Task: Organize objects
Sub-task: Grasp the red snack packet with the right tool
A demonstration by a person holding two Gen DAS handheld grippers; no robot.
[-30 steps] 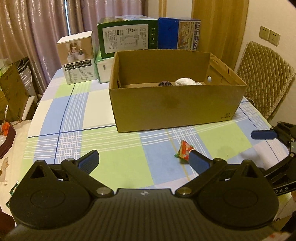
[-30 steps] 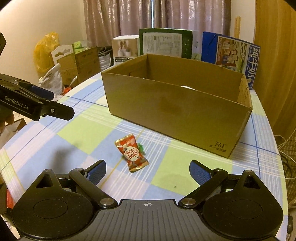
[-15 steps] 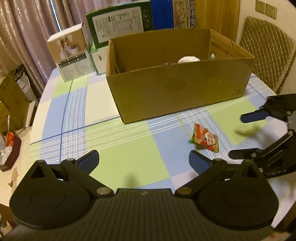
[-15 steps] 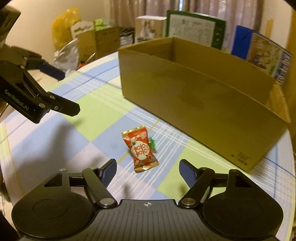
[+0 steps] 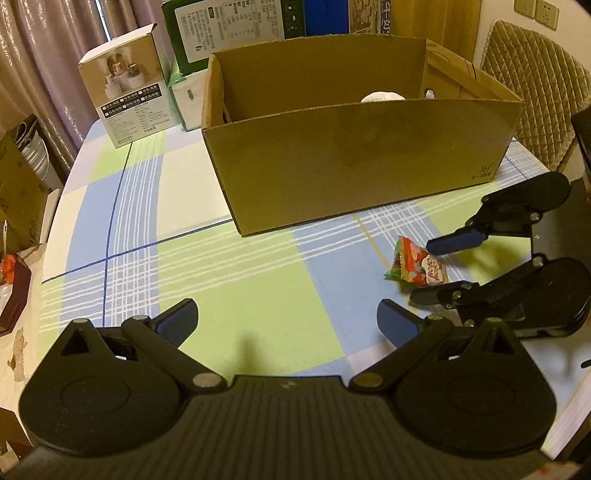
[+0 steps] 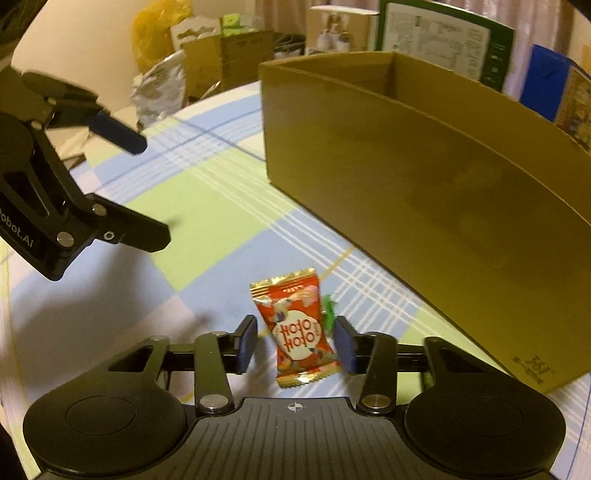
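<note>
The red snack packet (image 6: 298, 332) was straddled by the right gripper (image 6: 297, 343), jaws narrowed but not quite touching it; it lay flat on the table (image 6: 207, 218). The left gripper (image 5: 284, 321) was held wide open, nothing in it; the cardboard box (image 5: 354, 166) was sat just behind.

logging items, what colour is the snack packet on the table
Mainly red with gold crimped ends; the snack packet shows best in the right wrist view.

Tablecloth (image 5: 122, 206): checked, pale green, lt blue & white blocks w/ white plaid lines + thin dark blue lines. Cardboard box (image 5: 354, 162): plain brown. Snack packet (image 6: 297, 328): red w/ gold crimped ends, white disc w/ red lettering; green bit at its side. Left gripper (image 5: 286, 319) & right gripper (image 6: 295, 341): black bodies, blue finger pads. Carton (image 5: 229, 33) behind box: dark green w/ white label panel. Curtains (image 5: 44, 55): brownish-mauve.
</note>
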